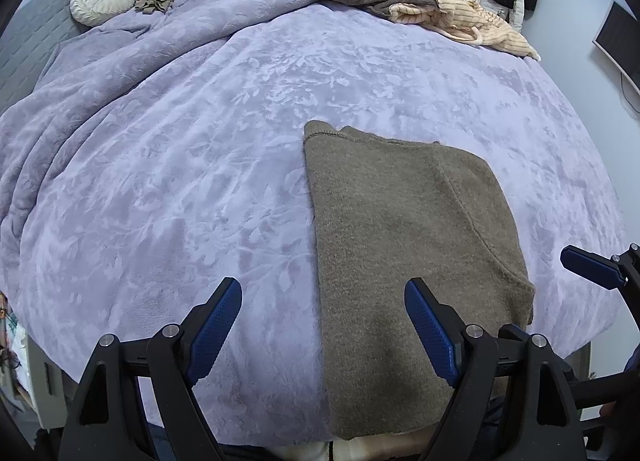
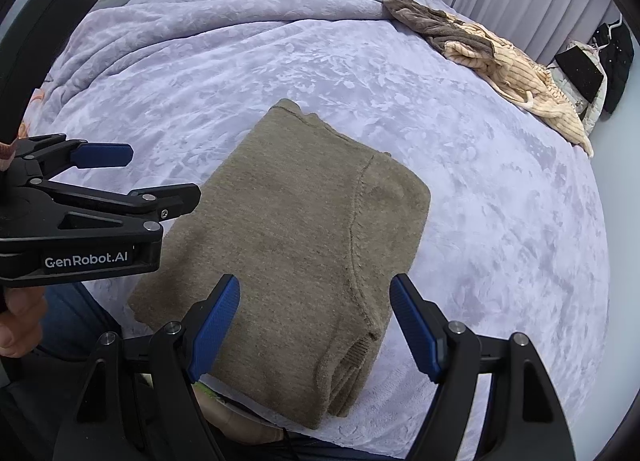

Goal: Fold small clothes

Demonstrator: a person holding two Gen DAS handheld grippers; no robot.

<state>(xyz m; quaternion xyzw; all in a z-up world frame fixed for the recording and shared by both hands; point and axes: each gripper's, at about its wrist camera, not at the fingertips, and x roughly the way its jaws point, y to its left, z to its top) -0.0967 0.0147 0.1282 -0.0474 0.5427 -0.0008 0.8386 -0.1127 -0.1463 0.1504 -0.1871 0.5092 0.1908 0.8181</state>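
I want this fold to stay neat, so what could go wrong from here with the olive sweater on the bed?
The folded olive sweater hangs over the near edge of the lavender blanket, so a tug could slide it off. Its stacked layers show at the near right corner; pinching only the top one may undo the fold. Both the left gripper and the right gripper are open above it, holding nothing.

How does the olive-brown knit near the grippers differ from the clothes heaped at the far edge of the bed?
The olive-brown knit is folded into a flat, neat rectangle; the heaped clothes lie crumpled and unfolded. The knit is one plain colour; the heap mixes grey-brown with cream ribbed fabric. The knit lies at the near edge of the bed, the heap at the far edge. Both rest on the lavender blanket, untouched by either gripper.
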